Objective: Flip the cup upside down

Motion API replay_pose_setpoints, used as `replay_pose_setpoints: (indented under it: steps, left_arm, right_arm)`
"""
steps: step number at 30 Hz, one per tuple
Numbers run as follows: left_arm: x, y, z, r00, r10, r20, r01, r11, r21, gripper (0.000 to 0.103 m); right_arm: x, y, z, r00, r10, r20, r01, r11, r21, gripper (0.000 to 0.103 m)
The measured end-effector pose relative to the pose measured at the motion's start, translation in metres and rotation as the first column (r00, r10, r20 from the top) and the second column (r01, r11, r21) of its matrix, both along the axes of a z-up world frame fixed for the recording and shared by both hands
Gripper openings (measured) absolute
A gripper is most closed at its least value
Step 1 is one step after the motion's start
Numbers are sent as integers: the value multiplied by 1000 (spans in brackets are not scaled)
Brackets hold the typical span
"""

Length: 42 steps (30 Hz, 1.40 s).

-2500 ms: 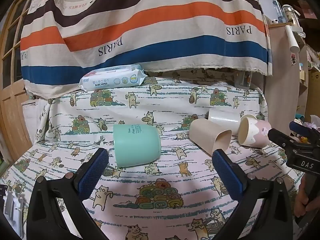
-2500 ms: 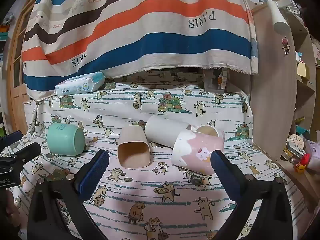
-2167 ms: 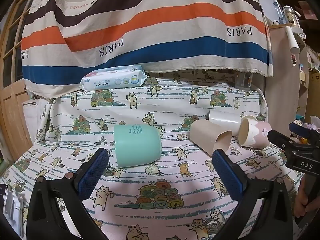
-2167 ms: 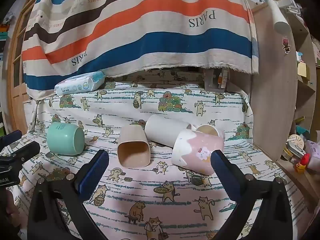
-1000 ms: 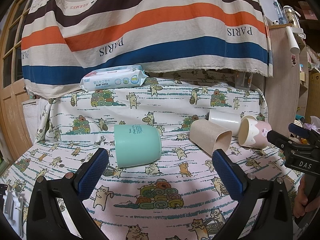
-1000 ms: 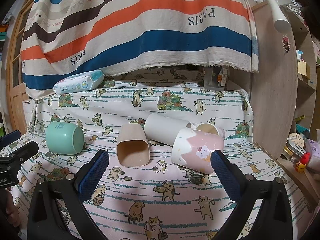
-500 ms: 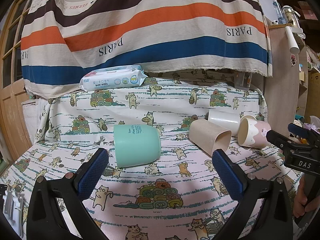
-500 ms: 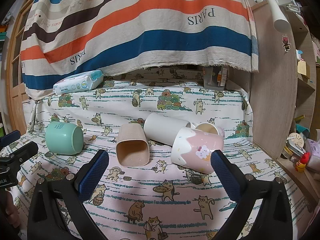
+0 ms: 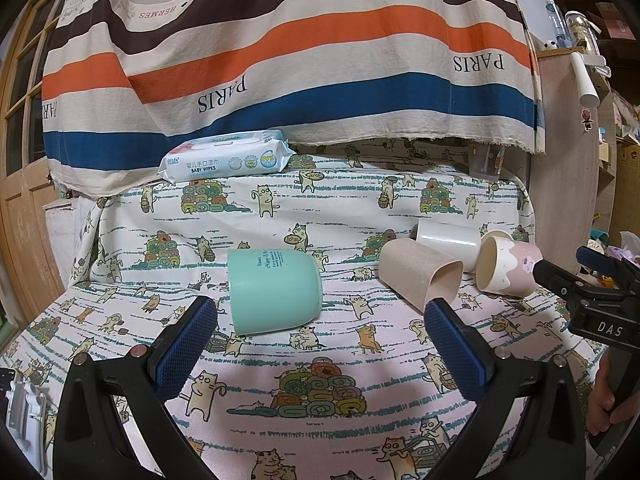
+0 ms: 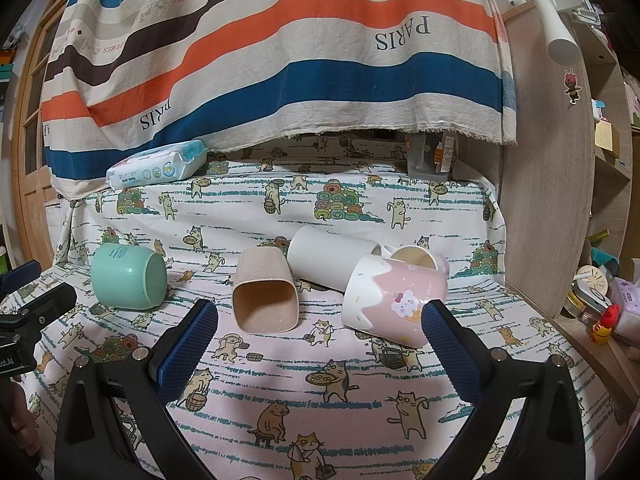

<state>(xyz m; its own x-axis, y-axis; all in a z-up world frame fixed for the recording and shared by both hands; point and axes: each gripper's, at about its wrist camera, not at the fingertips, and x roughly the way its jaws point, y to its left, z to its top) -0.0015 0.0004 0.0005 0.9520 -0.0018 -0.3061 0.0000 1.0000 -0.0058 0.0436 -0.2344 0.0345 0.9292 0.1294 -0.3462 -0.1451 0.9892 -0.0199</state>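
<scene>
Several cups lie on their sides on the cat-print cloth. A mint green cup (image 9: 274,290) (image 10: 128,280) lies at the left. A beige square cup (image 9: 420,274) (image 10: 266,294), a white cup (image 9: 448,236) (image 10: 330,258) and a pink-and-white cup (image 9: 508,266) (image 10: 394,304) lie together at the right. My left gripper (image 9: 320,344) is open and empty, just short of the green cup. My right gripper (image 10: 320,344) is open and empty, in front of the beige and pink cups.
A pack of baby wipes (image 9: 224,162) (image 10: 158,170) lies at the back left under a striped hanging cloth (image 9: 280,60). A wooden cabinet side (image 10: 560,200) stands at the right with small items on a shelf (image 10: 600,304). A wooden door (image 9: 24,220) is at the left.
Almost nothing has changed; both grippers stay open and hover in place with only a slight drift. The cups have not moved.
</scene>
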Motion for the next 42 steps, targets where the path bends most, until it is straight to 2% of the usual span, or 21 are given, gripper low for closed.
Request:
replay_pose_setpoints:
  steps: [39, 42]
  left_arm:
    - [-3, 0, 1, 1000, -1, 7, 1, 1000, -7, 103]
    - [-6, 2, 3, 999, -35, 27, 36, 999, -14, 103]
  right_arm:
    - [5, -2, -4, 999, 10, -36, -9, 1000, 9, 103]
    - [6, -3, -4, 999, 17, -39, -16, 1000, 14, 103]
